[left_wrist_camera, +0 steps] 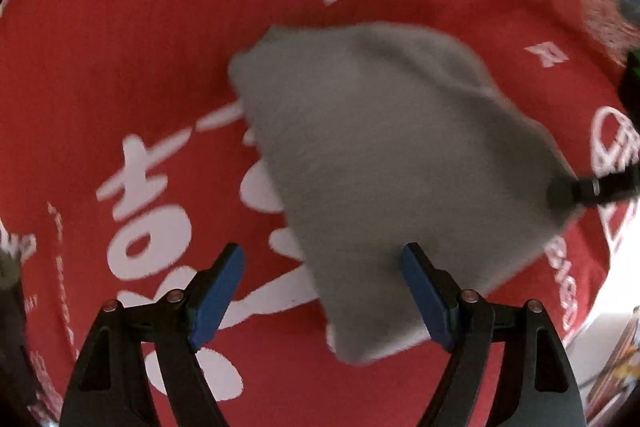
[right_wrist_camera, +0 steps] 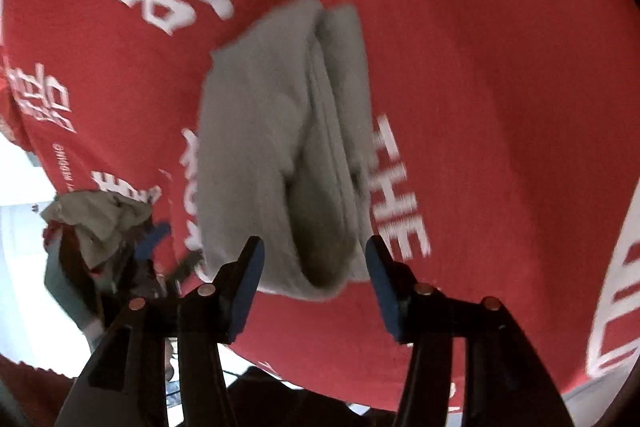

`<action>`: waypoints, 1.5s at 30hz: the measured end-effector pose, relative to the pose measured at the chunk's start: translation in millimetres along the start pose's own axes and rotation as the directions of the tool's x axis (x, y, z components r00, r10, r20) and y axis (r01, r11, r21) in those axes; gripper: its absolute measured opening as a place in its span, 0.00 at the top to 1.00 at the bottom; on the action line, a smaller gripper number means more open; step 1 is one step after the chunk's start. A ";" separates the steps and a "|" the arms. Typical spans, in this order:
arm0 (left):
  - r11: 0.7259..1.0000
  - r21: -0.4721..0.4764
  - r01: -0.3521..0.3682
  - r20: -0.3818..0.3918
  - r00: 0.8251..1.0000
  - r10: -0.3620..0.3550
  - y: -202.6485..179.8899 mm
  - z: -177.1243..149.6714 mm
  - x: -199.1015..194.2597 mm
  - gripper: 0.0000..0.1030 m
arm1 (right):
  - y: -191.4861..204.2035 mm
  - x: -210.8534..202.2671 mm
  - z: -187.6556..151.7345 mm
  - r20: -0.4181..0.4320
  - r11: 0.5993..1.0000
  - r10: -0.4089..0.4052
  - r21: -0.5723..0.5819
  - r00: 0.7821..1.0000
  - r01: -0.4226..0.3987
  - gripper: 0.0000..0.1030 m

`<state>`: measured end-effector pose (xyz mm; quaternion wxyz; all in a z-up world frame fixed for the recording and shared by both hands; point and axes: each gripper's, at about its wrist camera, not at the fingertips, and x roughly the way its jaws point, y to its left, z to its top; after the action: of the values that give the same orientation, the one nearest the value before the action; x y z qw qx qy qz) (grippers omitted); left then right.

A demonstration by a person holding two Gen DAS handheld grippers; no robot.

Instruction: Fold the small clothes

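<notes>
On the red printed cloth (left_wrist_camera: pixel 120 47) that covers the tabletop, I see the grey garment (left_wrist_camera: pixel 380 167) lying already doubled; the right wrist view shows its stacked layers and a rounded fold at the near end (right_wrist_camera: pixel 320 267). I judge the fold to be largely made, with the piece now being finished or set down. Left tongs (left_wrist_camera: pixel 324 291) stand wide apart over the near edge of the garment, gripping nothing; the right-hand pad (left_wrist_camera: pixel 424 299) overlaps the fabric in view, but contact cannot be confirmed. Right tongs (right_wrist_camera: pixel 316 279) are likewise spread, straddling the folded end and holding nothing. Next move, in my judgement: either pinch the near fold for one further fold, or withdraw both tongs upward without snagging the layers. A crumpled beige cloth (right_wrist_camera: pixel 96 223) lies at the cloth's left edge.
</notes>
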<state>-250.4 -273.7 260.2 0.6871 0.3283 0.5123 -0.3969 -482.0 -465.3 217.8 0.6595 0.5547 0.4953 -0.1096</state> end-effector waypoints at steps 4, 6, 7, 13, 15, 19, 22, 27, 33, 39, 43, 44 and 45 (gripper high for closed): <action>0.996 -0.074 0.056 -0.040 0.997 -0.059 17.6 -4.8 15.1 0.21 | 15.6 -1.7 1.9 0.045 0.997 -0.051 -0.059 0.998 0.054 0.86; 0.995 -0.077 0.068 -0.063 0.995 -0.073 17.8 -15.1 23.8 0.21 | 11.3 -5.0 -1.8 0.052 0.996 -0.070 -0.056 0.996 0.073 0.86; 0.994 -0.077 0.075 -0.069 0.994 -0.081 17.0 -17.6 26.8 0.21 | 3.0 -1.2 -4.1 0.041 0.994 -0.098 -0.039 0.994 0.100 0.87; 0.994 -0.094 0.059 -0.094 0.993 -0.068 10.0 -23.9 32.4 0.01 | -21.6 7.2 -7.6 0.026 0.993 -0.114 0.013 0.993 0.114 0.85; 0.990 -0.121 0.067 -0.110 0.991 -0.081 12.0 -24.7 36.4 0.01 | -15.8 4.3 -9.0 0.012 0.986 -0.166 -0.024 0.986 0.166 0.78; 0.985 -0.159 0.069 -0.114 0.990 -0.088 12.6 -25.7 37.7 0.01 | -6.3 -17.8 -6.7 0.057 0.973 -0.227 -0.030 0.972 0.229 0.52; 0.981 -0.179 0.074 -0.127 0.987 -0.098 13.0 -25.2 40.3 0.01 | 8.0 -42.9 4.8 0.168 0.985 -0.156 -0.046 0.973 0.166 0.52; 0.976 -0.209 0.061 -0.155 0.983 -0.095 14.6 -23.9 43.2 0.01 | 19.1 -26.3 36.5 0.135 0.997 -0.048 -0.045 0.990 0.055 0.52; 0.975 -0.217 0.051 -0.183 0.979 -0.092 12.7 -19.2 45.5 0.01 | 13.6 3.3 57.5 0.095 0.997 -0.021 0.078 0.995 0.014 0.63; 0.973 -0.226 0.046 -0.195 0.977 -0.091 16.8 -15.3 50.1 0.01 | 24.3 9.6 58.6 0.103 0.994 -0.107 0.020 0.989 0.105 0.87; 0.974 -0.224 0.039 -0.203 0.975 -0.086 16.2 -13.3 49.8 0.01 | 21.3 11.4 56.1 0.124 0.994 -0.100 0.053 0.987 0.094 0.87; 0.974 -0.223 0.038 -0.203 0.975 -0.084 16.1 -13.0 49.8 0.01 | 21.0 11.3 55.3 0.131 0.994 -0.106 0.055 0.986 0.099 0.87; 0.974 -0.223 0.037 -0.204 0.975 -0.083 15.9 -12.6 48.4 0.01 | 20.4 8.5 53.0 0.139 0.993 -0.114 0.058 0.984 0.107 0.86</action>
<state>-234.2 -265.5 210.9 0.6481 0.2758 0.6327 -0.3219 -435.5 -499.0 218.3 0.6719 0.5336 0.4742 -0.1974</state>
